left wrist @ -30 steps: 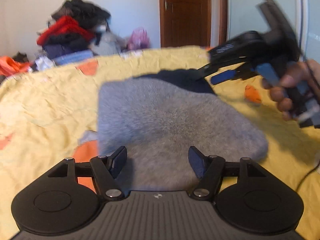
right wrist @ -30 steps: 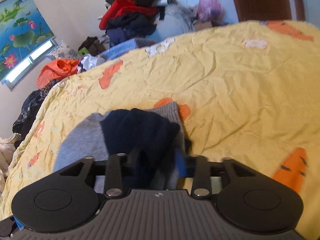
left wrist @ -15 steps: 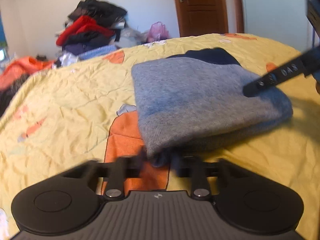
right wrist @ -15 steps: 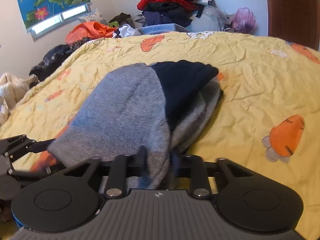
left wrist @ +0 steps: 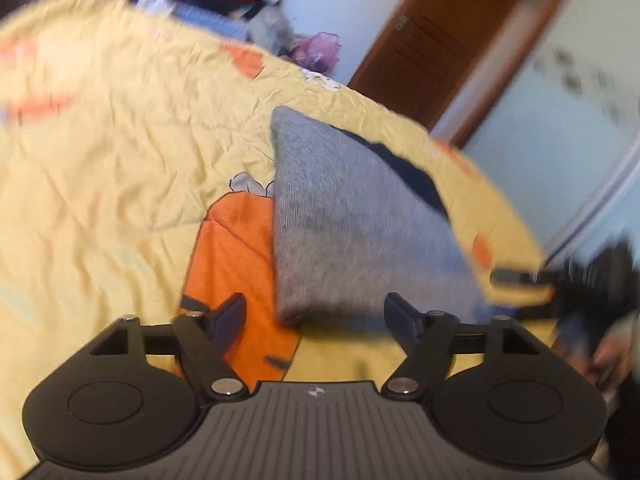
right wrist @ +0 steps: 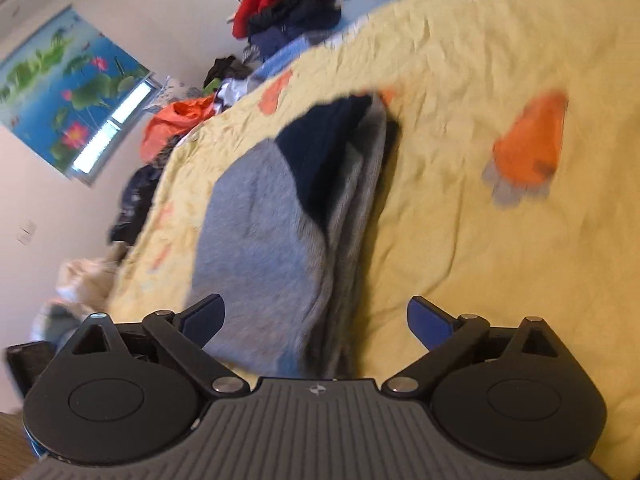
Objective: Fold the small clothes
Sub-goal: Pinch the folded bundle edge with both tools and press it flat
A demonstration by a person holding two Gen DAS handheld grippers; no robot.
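A folded grey knit garment (left wrist: 352, 224) with a dark navy part (left wrist: 412, 176) lies on the yellow bedspread (left wrist: 100, 152). In the left wrist view my left gripper (left wrist: 316, 316) has its jaws opening, the garment's near edge just ahead between the tips, pads not pressing on it. The right gripper (left wrist: 520, 278) shows blurred at the right edge there. In the right wrist view the same garment (right wrist: 264, 240) with its navy part (right wrist: 324, 148) lies in front, and my right gripper (right wrist: 316, 318) has its jaws opening wide, pads off the cloth.
A heap of clothes (right wrist: 288, 4) sits at the far end of the bed, with an orange item (right wrist: 176, 124) and dark clothes at the bed's left side. A wooden door (left wrist: 436, 40) stands beyond. Orange carrot prints (right wrist: 528, 148) mark the bedspread.
Half a second ago both grippers were shut on the garment's near edge. Both have let go and opened, and both views have rolled and pulled back a little.
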